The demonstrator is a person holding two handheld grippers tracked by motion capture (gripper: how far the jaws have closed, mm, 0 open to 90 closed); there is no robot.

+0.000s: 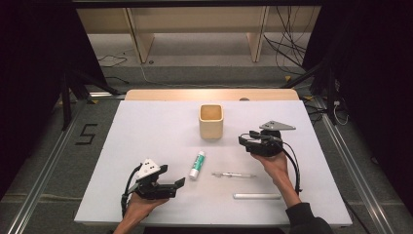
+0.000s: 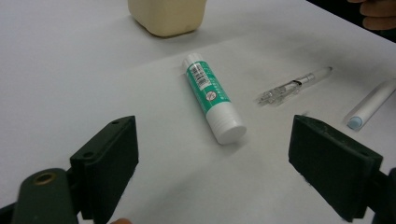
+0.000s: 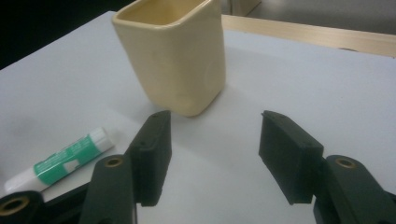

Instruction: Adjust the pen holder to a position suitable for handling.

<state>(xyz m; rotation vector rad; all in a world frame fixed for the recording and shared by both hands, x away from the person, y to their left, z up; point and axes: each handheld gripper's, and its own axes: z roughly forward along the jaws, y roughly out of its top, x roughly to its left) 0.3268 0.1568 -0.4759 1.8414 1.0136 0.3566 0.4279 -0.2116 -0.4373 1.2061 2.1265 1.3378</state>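
Fingers of both grippers stand apart with nothing between them. On the left gripper (image 1: 168, 187) the jaws are spread wide above the bare table (image 1: 146, 126), at its near left. On the right gripper (image 1: 250, 141) the jaws are released too, with empty table showing through the gap, and they face the cream cup (image 1: 211, 121) from its right.

A glue stick (image 2: 212, 95) lies flat just ahead of the left gripper. Its body is white with a green label that carries a barcode and a small round red mark; the print is too small to read. Its long axis runs from the near edge towards the cup, slightly tilted, with the white ribbed cap at the near end, closest to the left jaws.

To its right a clear pen (image 1: 234, 174) lies crosswise, well apart from it, and a white tube (image 1: 257, 196) lies parallel to the pen, nearer the front edge.

Open table surrounds the glue stick on every side. The cup stands upright near the far edge, and a "5" (image 1: 86, 133) is marked on the floor to the left.
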